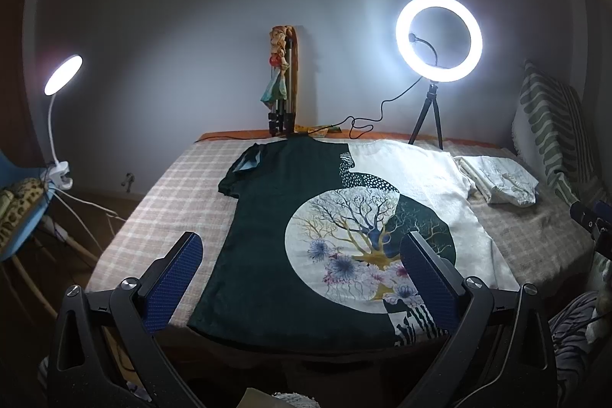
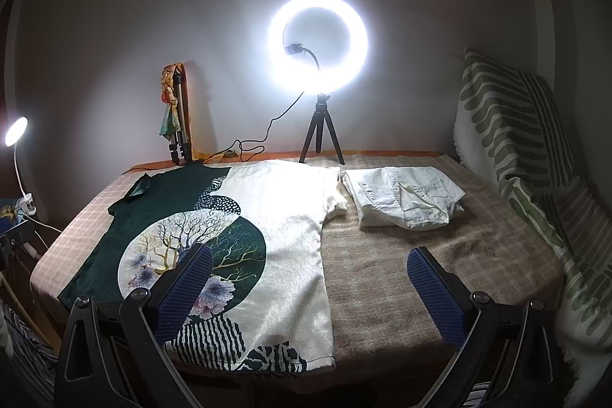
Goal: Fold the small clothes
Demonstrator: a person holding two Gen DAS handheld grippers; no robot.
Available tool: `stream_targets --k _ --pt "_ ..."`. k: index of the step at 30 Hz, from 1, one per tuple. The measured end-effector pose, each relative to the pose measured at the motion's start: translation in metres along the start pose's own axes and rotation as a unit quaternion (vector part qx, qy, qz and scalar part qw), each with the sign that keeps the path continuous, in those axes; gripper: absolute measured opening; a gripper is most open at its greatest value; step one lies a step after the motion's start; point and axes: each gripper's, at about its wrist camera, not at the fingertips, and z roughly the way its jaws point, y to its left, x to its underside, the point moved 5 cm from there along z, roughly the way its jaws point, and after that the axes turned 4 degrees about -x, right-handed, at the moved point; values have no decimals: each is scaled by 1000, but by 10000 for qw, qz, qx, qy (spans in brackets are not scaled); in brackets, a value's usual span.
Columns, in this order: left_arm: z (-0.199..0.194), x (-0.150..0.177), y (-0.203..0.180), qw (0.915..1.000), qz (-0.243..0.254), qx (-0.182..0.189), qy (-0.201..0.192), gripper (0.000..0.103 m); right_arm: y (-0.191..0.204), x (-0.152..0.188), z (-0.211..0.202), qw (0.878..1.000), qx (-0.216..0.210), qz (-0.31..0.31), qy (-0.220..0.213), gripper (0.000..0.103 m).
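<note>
A dark green and cream T-shirt [image 1: 267, 217] with a tree print lies spread flat on the checked bed cover, hem toward me; it also shows in the right wrist view [image 2: 287, 217]. A folded white garment [image 2: 405, 197] lies to its right, also in the left wrist view [image 1: 497, 178]. My left gripper [image 1: 302, 274] is open and empty, held above the shirt's hem. My right gripper [image 2: 310, 293] is open and empty, above the shirt's right hem side and the bare cover. Part of the right gripper shows at the right edge of the left wrist view [image 1: 591, 217].
A lit ring light on a small tripod [image 2: 319, 125] stands at the bed's far edge with its cable. A folded tripod with a doll [image 1: 281, 83] leans on the wall. A clip lamp [image 1: 61, 75] stands at left. A green patterned cushion [image 2: 516, 148] stands at right.
</note>
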Motion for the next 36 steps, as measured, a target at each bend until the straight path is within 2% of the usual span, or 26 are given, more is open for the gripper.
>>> stream_targets --k 36 --pt "18 5 7 9999 -23 -36 118 103 14 -2 18 9997 47 -248 -11 102"
